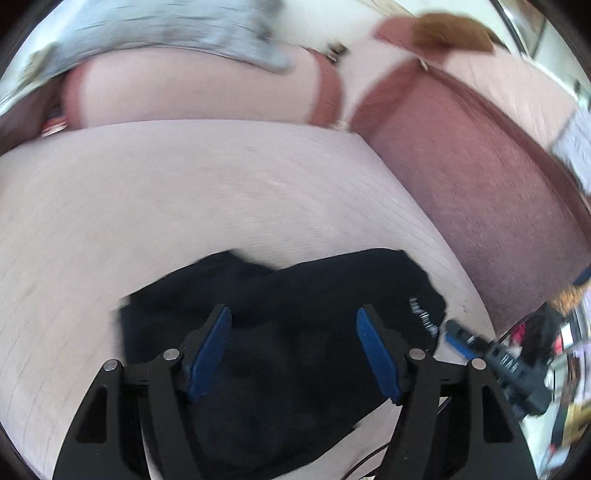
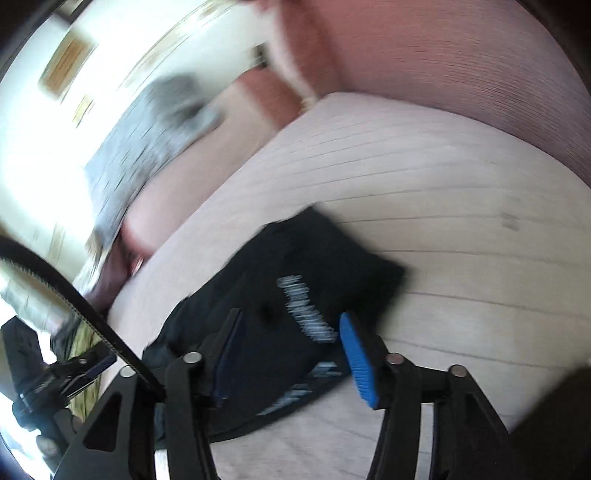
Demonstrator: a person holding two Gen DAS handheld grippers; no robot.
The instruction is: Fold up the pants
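We are looking at the black pants, lying bunched in a compact heap on the near part of the pale seat cushion. White lettering is showing on their right side, blurred past reading. In the right wrist view the pants are running from the near left toward the middle of the cushion, with the white print facing up.

We are holding the left gripper over the heap, its blue pads spread wide with nothing between them. The right gripper is hanging over the pants' near edge, its jaws likewise wide and holding nothing; in the left wrist view it is showing at the right, just beside the lettered corner.

Beyond the cushion, the reddish sofa back is rising on the right and far side. A grey cloth is lying far left, and a brown object is sitting far right, too blurred to name.
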